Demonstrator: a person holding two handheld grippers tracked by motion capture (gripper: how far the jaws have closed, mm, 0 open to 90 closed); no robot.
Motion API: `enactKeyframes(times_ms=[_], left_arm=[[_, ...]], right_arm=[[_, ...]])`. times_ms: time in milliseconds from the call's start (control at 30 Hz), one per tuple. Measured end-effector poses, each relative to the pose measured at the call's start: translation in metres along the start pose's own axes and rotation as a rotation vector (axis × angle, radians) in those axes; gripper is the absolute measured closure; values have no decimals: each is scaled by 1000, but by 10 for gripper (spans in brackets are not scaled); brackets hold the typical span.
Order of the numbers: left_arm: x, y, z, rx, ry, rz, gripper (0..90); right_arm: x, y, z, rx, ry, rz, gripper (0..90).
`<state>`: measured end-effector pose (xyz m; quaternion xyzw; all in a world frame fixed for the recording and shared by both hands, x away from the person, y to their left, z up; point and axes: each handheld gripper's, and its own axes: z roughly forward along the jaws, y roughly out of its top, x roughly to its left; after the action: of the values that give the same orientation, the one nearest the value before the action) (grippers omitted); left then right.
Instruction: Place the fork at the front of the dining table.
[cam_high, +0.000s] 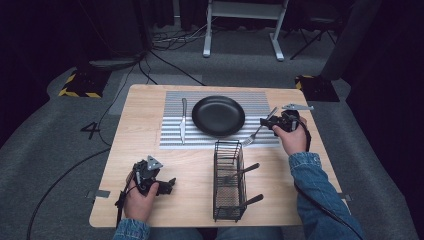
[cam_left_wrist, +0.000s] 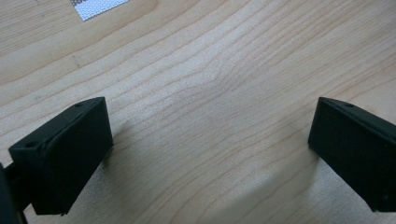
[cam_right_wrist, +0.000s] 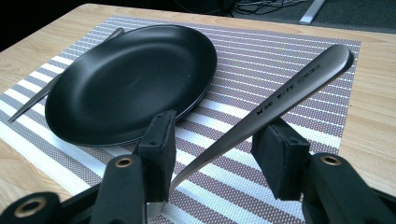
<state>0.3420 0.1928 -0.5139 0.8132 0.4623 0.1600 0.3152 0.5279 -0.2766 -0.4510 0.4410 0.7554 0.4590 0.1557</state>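
Steel, polished and thin, the fork (cam_right_wrist: 280, 100) lies on the striped placemat (cam_right_wrist: 299, 60) just to the right of the black plate (cam_right_wrist: 130, 79), its handle slanting up between the jaws of the right gripper (cam_right_wrist: 219, 149). In the high view the fork (cam_high: 254, 135) rests with its tines toward the near edge of the placemat and its handle running up into the right gripper (cam_high: 267, 121). Those jaws stand apart, with a gap on each side of the handle, so the pads do not press on it; the fork appears to rest partly on the gripper's lower frame, though the contact itself is hard to make out.

By my judgement the fork is light, rigid and slippery: smooth metal on a narrow, rounded handle offers little for flat pads to bite on, and a grip near the far end would let the heavier tined head swing it down. The better hold is across the flat middle of the handle, pads on its broad faces. It will not break if dropped, but it could skid on the placemat or knock against the plate rim.

On the far side of the plate, a knife (cam_high: 183, 120) lies along the placemat's left edge. Nearer the person than the plate, a wire basket (cam_high: 229, 180) stands on the bench (cam_high: 140, 115) with dark-handled utensils (cam_high: 241, 172) in it. Well to the left of the plate and nearer the person, the left gripper (cam_high: 167, 186) rests low over bare wood, its jaws wide apart with nothing between them (cam_left_wrist: 210, 140).
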Motion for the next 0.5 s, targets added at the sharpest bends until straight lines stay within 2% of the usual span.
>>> enactKeyframes(times_ms=[267, 500], left_arm=[[0, 0, 0, 0, 0, 0, 0], [0, 0, 0, 0, 0, 0, 0]], right_arm=[[-7, 1, 4, 13, -14, 20, 506], [-13, 3, 6, 20, -31, 9, 504]])
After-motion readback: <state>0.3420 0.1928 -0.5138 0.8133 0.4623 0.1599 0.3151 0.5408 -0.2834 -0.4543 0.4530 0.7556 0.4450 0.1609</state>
